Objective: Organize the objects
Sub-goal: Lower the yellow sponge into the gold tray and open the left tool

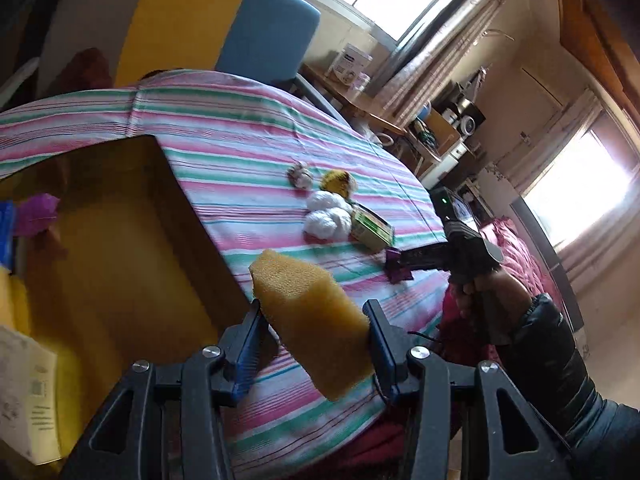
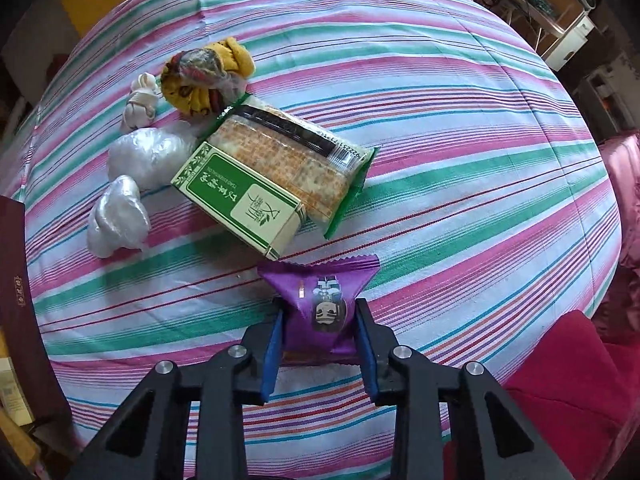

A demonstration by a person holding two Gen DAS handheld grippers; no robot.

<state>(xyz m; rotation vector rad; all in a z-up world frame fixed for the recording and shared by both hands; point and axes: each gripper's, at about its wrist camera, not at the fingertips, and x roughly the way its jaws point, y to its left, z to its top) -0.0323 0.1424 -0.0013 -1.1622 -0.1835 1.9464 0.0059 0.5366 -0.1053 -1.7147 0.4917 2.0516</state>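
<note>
My left gripper is shut on a yellow sponge, held above the striped tablecloth just right of an open cardboard box. A purple packet lies in that box. My right gripper points down at the table and is shut on a purple snack packet that rests on the cloth. The left wrist view shows this gripper at the table's right edge, with a person's hand on it.
Beyond the purple packet lie a green carton, a cracker pack, two white plastic bundles, a yellow cloth bundle and a small white knot. A red cushion sits at the right edge, a blue chair behind.
</note>
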